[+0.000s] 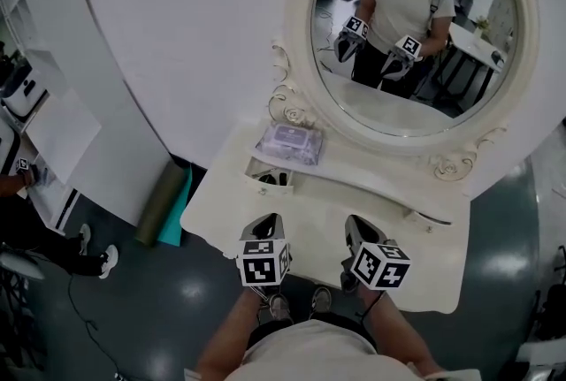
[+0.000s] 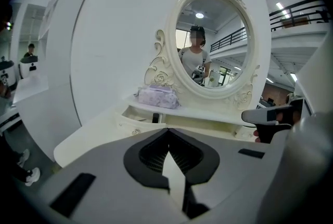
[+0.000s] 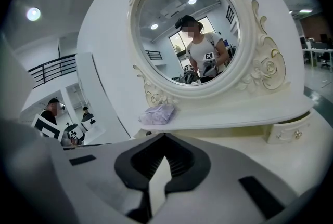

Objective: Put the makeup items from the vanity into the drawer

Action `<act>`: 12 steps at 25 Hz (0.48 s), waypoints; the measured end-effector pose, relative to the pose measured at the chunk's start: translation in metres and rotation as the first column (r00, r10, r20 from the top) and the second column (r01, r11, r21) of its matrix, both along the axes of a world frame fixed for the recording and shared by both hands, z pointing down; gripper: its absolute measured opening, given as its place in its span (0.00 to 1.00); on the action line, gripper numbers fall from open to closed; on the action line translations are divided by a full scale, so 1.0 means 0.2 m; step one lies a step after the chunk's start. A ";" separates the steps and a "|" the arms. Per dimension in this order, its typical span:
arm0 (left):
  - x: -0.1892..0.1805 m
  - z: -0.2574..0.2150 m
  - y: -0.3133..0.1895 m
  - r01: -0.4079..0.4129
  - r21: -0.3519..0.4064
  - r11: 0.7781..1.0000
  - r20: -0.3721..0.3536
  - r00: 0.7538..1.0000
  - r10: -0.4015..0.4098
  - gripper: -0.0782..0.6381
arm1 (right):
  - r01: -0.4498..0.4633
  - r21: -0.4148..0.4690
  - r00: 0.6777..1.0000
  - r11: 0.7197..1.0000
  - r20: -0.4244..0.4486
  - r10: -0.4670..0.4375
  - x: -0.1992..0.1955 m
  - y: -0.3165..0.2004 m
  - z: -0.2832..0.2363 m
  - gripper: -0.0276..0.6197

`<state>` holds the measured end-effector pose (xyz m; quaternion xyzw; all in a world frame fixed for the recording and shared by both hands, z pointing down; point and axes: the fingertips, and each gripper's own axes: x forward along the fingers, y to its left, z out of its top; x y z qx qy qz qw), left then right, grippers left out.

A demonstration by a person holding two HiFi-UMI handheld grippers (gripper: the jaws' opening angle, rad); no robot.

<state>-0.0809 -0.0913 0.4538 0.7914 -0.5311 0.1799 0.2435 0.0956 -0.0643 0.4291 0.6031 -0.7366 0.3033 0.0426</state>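
A lilac soft pouch (image 1: 290, 143) lies on the white vanity's raised shelf (image 1: 371, 183), left of the oval mirror (image 1: 416, 26). Below it the left drawer (image 1: 268, 179) stands pulled out, with dark small items inside; one dark item (image 2: 155, 117) shows in the left gripper view. My left gripper (image 1: 268, 223) hovers over the tabletop in front of that drawer, shut and empty, its tips meeting (image 2: 167, 132). My right gripper (image 1: 356, 225) hangs beside it to the right, also shut with nothing held (image 3: 164, 137). The pouch (image 3: 157, 113) lies ahead and left of it.
The right drawer (image 3: 286, 132) is closed. A rolled green mat (image 1: 164, 202) leans on the floor left of the vanity. White shelving (image 1: 26, 96) and a seated person's legs (image 1: 53, 251) are at far left. The vanity's front edge (image 1: 336, 282) is just before my feet.
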 end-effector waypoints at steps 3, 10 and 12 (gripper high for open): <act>0.01 -0.02 0.02 -0.040 0.019 0.999 -0.026 0.999 0.041 0.12 | -0.024 0.003 1.000 1.000 0.000 0.024 -0.02 0.02 -0.01 0.07; 0.04 -0.04 0.04 -0.083 0.043 0.996 -0.058 0.995 0.086 0.12 | -0.043 -0.007 0.999 0.999 -0.030 0.043 -0.06 0.10 0.01 0.07; 0.06 -0.04 0.06 -0.083 0.038 0.996 -0.059 0.995 0.085 0.12 | -0.050 -0.017 0.998 0.999 -0.033 0.049 -0.03 0.13 0.02 0.07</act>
